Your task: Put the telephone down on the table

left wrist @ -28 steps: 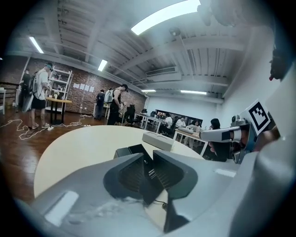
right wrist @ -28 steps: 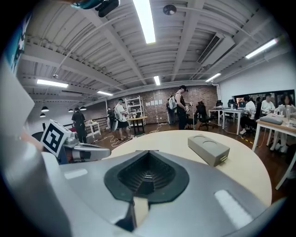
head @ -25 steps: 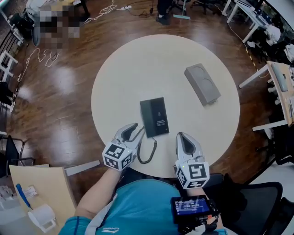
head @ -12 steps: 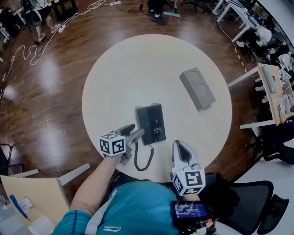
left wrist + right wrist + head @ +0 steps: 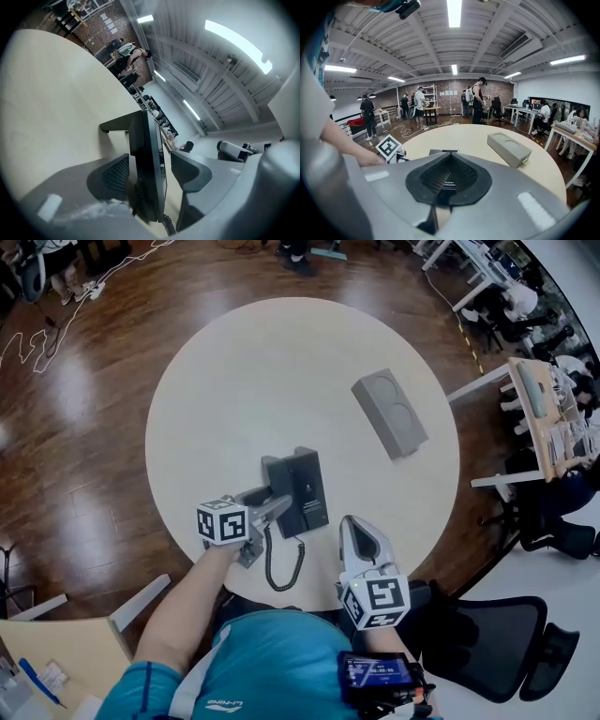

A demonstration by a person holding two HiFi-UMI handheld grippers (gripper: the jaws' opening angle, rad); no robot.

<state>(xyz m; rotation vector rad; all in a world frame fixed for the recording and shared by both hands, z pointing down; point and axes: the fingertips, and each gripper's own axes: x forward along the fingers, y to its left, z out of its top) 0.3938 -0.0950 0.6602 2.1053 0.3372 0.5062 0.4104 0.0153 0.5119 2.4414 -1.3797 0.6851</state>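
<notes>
The black telephone rests on the round cream table, its coiled cord trailing toward the near edge. My left gripper straddles the phone's near left corner. Its jaws have just been opening. In the left gripper view the telephone stands between the pads, with a strip of table showing beside it, so nothing is gripped. My right gripper hovers over the near table edge to the right of the cord, shut and empty. In the right gripper view the right gripper points at the telephone.
A grey rectangular box lies on the table's right side, also seen in the right gripper view as the box. A black office chair stands at lower right. Desks and several people fill the room beyond the wooden floor.
The left gripper has rolled, turning its marker cube to another face, and sunk toward the table. Its jaws have spread apart around the telephone. The right gripper has barely shifted.
</notes>
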